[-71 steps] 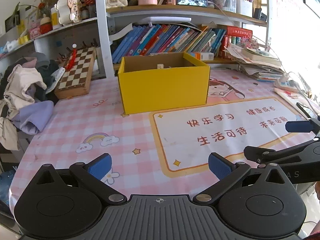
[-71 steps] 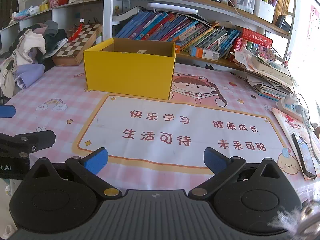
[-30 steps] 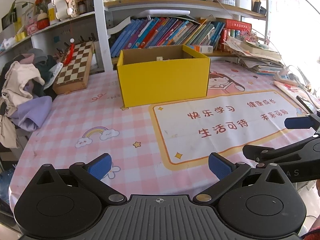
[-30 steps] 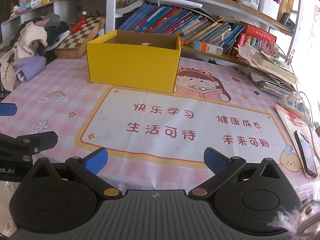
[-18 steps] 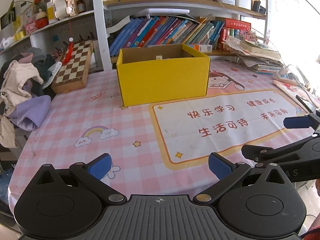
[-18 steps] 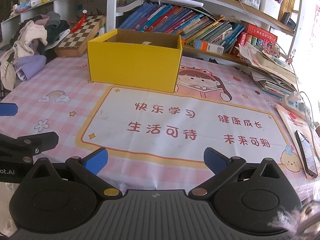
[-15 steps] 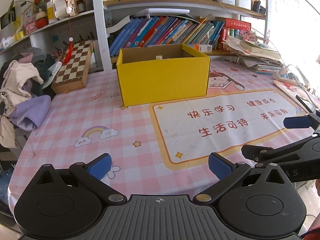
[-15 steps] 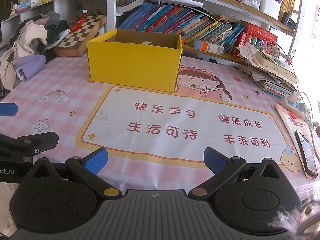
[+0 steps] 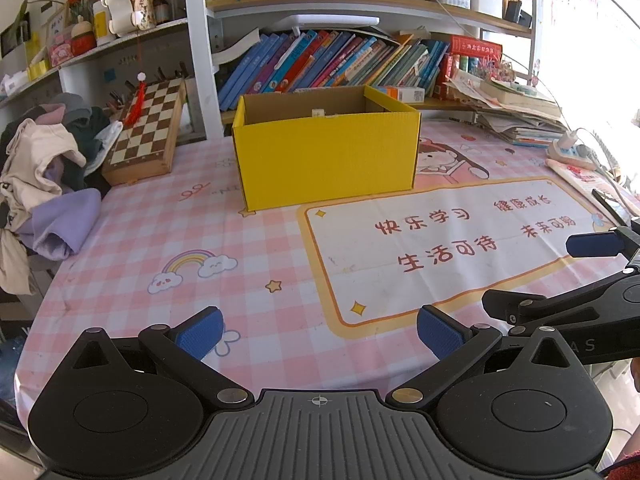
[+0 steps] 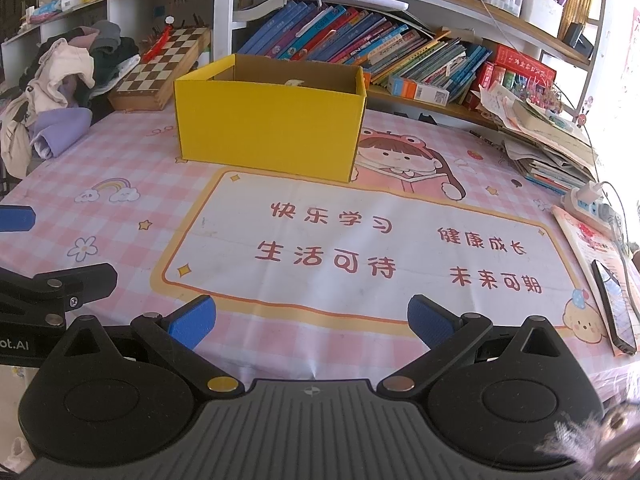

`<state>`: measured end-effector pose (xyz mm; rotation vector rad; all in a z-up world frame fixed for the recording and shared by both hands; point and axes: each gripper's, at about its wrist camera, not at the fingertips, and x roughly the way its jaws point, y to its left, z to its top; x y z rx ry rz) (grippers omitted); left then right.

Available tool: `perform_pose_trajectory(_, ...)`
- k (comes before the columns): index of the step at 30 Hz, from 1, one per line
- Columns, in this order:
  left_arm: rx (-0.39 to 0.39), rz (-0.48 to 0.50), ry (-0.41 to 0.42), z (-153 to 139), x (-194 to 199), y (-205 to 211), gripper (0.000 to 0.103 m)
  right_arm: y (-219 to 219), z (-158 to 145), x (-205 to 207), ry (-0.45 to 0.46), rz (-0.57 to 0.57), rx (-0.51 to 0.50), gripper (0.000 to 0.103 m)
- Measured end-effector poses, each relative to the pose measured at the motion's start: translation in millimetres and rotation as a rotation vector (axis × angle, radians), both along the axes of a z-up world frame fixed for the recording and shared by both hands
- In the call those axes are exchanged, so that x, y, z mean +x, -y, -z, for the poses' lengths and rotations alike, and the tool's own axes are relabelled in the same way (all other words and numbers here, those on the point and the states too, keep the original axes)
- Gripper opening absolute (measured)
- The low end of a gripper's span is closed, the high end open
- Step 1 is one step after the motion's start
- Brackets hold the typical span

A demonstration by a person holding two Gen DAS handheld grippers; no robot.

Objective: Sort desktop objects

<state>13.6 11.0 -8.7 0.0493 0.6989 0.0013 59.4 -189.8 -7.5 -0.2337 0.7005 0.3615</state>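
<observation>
Both the left gripper (image 9: 318, 330) and the right gripper (image 10: 308, 322) hover spread and empty low over the near tabletop (image 9: 248, 248) — likely done — facing the yellow box (image 9: 328, 156), standing centrally for sorted things.

The yellow box (image 9: 326, 160) is matt corrugated cardboard, brown inside. The pink checked table cover (image 9: 168, 240) looks smooth, faintly glossy. The chessboard case (image 9: 142, 136) is varnished wood. Crumpled clothes (image 9: 44, 176) are soft cloth. Gripper pads (image 10: 192, 322) are textured blue rubber.
</observation>
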Motion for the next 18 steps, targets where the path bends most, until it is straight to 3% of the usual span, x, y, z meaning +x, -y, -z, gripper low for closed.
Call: perform_pose_trajectory(18,-0.014,0.010,0.013,-0.3,0.1,-0.3,0.103,0.1,1.3,-0.1,-0.007,-0.008,-0.006,0.103)
